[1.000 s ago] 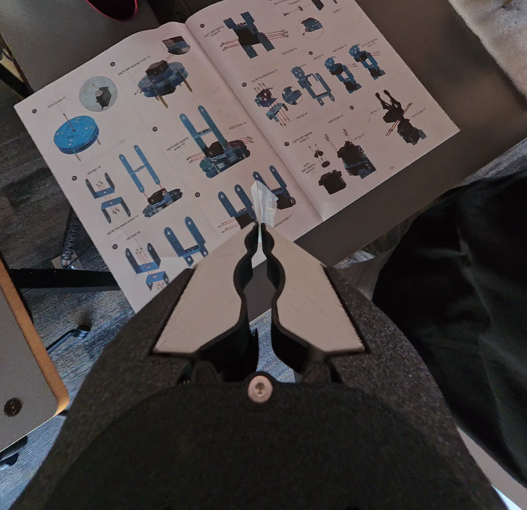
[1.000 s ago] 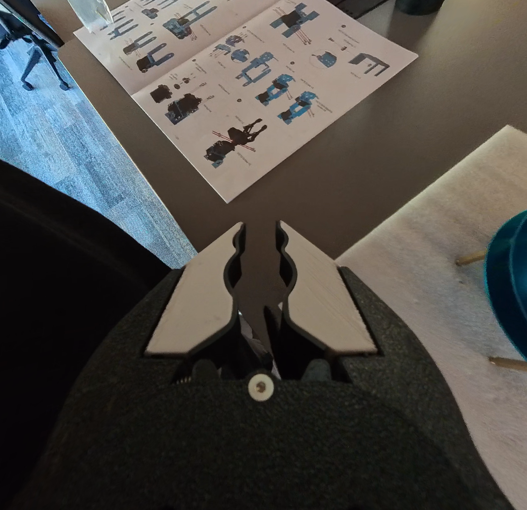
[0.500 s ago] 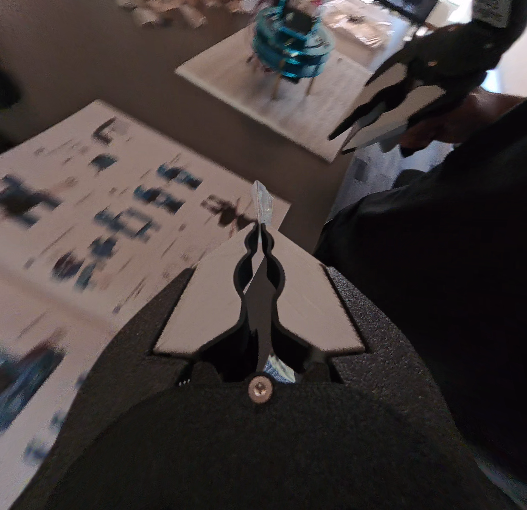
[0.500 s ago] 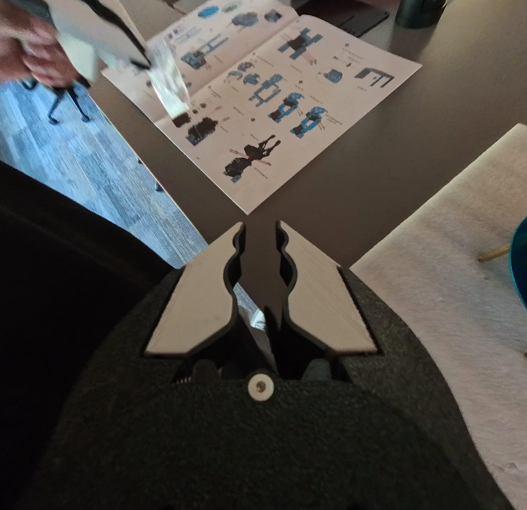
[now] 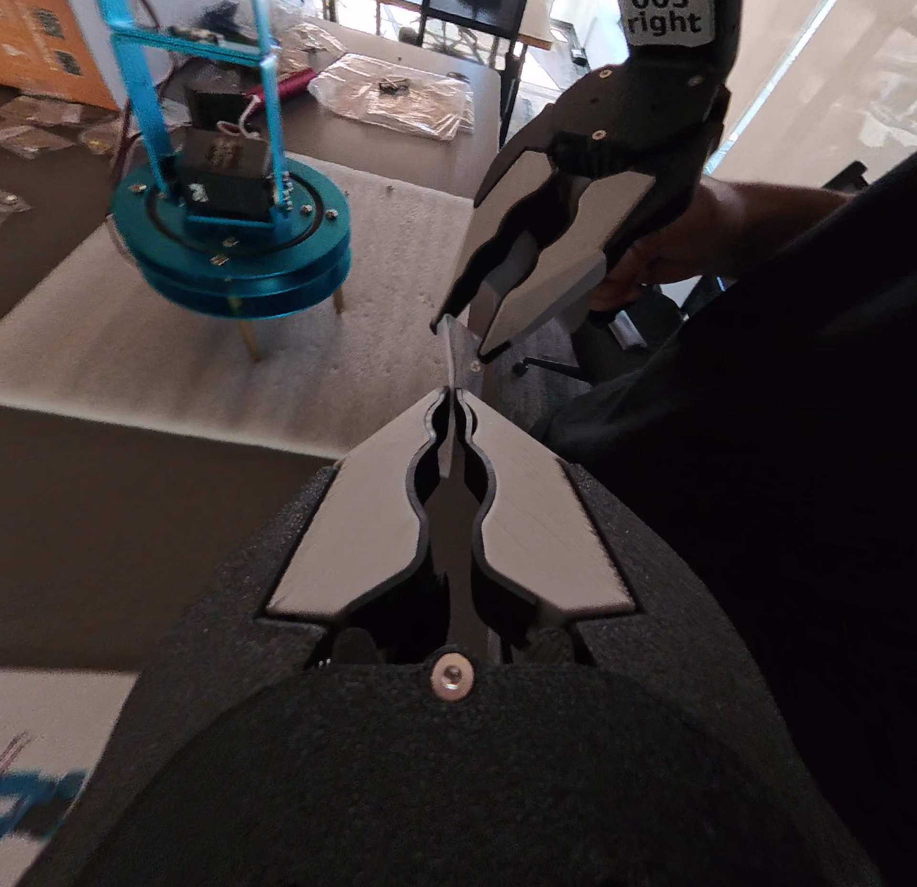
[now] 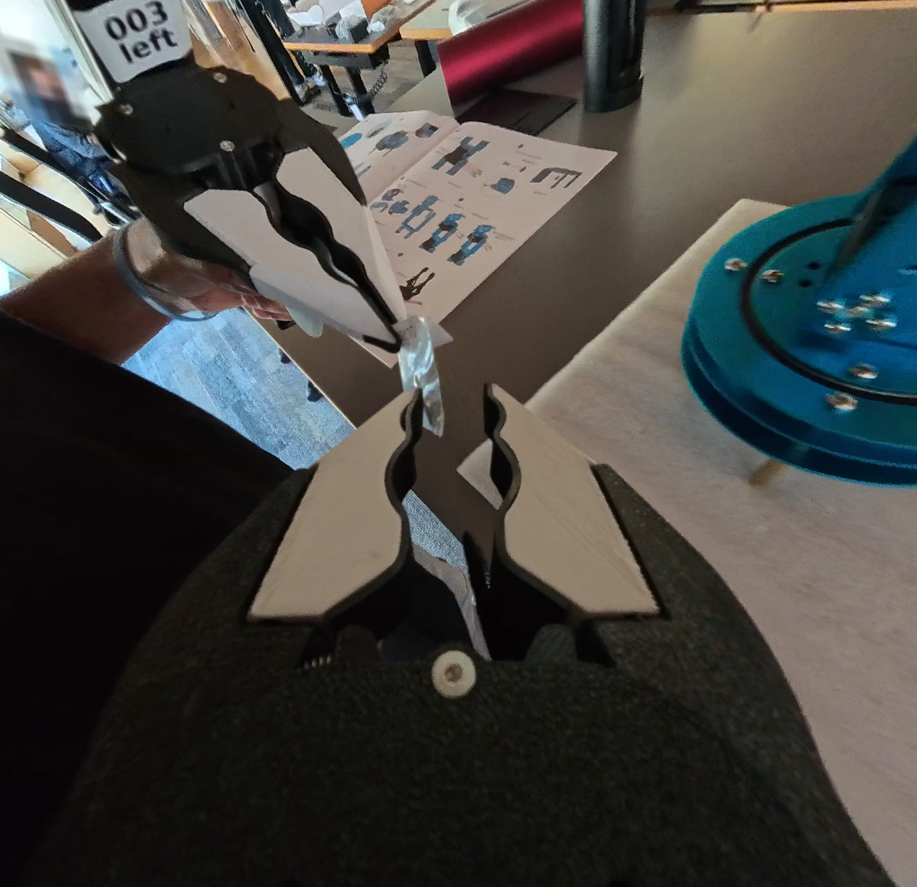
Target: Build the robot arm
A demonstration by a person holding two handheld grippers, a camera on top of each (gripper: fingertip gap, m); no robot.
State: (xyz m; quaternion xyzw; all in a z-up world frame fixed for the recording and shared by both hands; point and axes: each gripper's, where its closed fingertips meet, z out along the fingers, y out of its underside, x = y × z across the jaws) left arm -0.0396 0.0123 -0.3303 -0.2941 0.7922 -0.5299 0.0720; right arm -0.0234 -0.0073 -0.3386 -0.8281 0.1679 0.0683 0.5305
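The left gripper [image 5: 452, 391] is pinching a small clear plastic bag [image 5: 461, 354] between its closed fingertips, holding it in the air off the table's edge. The right gripper [image 6: 454, 394] is standing with its jaws narrowly apart, and the free end of the bag [image 6: 422, 372] is hanging into that gap, close to one fingertip [image 6: 412, 406]; whether it is touching is unclear. Just beyond, a white foam mat [image 5: 149, 347] is lying on the dark table [image 5: 124, 516], bearing a blue round metal assembly [image 5: 228, 238] on thin legs. Farther off, an open instruction booklet [image 6: 471, 203] is lying flat on the table.
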